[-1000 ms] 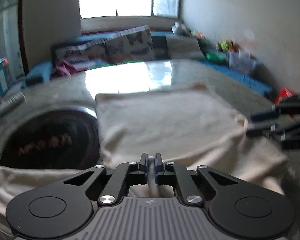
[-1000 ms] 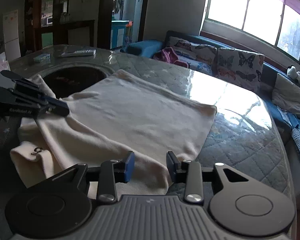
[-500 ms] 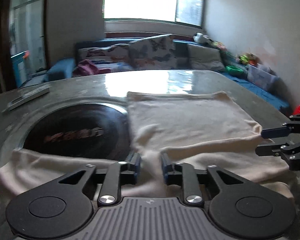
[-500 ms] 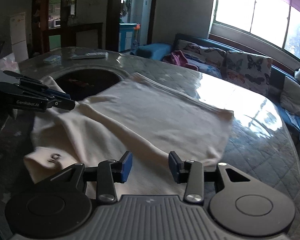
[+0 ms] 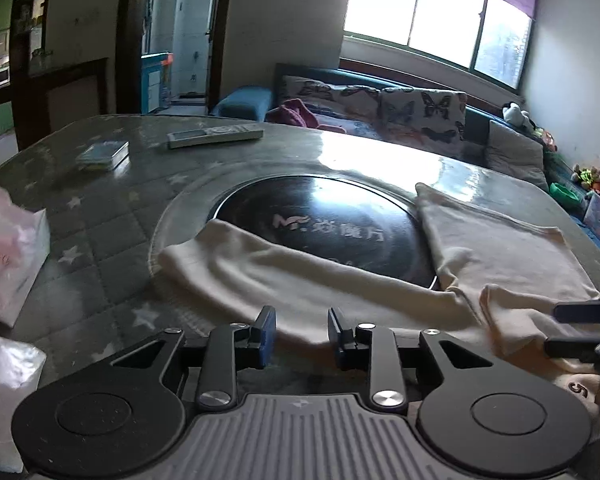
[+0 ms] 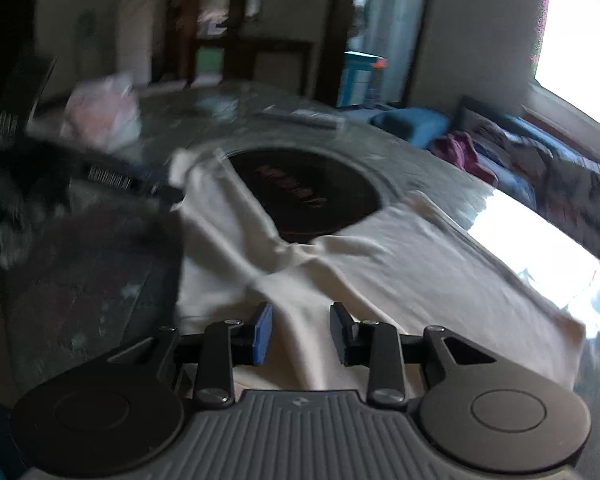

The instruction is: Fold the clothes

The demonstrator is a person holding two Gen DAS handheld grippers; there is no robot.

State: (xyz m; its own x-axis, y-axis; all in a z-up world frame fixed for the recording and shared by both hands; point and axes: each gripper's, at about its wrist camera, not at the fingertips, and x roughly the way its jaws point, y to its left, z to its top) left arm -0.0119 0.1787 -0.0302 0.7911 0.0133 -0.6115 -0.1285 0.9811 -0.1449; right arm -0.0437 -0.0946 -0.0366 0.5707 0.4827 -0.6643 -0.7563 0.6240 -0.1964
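A cream garment (image 5: pixel 500 252) lies on the quilted table, one sleeve (image 5: pixel 236 264) stretched left over the edge of a black round hob (image 5: pixel 320 216). My left gripper (image 5: pixel 300 336) hovers at the sleeve's near hem. Its jaws are opening, with the hem lying in the gap and the pads clear of it. The right gripper's fingers (image 5: pixel 580 312) show at the right edge, over the garment's bunched near part. In the blurred right wrist view my right gripper (image 6: pixel 300 334) is closing over a ridge of the garment (image 6: pixel 420 264), which the pads do not press. The left gripper (image 6: pixel 140 184) is a dark blur by the sleeve's tip.
A white remote (image 5: pixel 216 136) and a small flat box (image 5: pixel 102 155) lie at the table's far left. A pink-and-white tissue pack (image 5: pixel 8 248) and a white bag (image 5: pixel 4 392) sit at the near left. A sofa with butterfly cushions (image 5: pixel 420 108) runs behind the table.
My left gripper let go of the cloth, opened and swung left along the sleeve. My right gripper also swung left over the garment and its jaws have narrowed.
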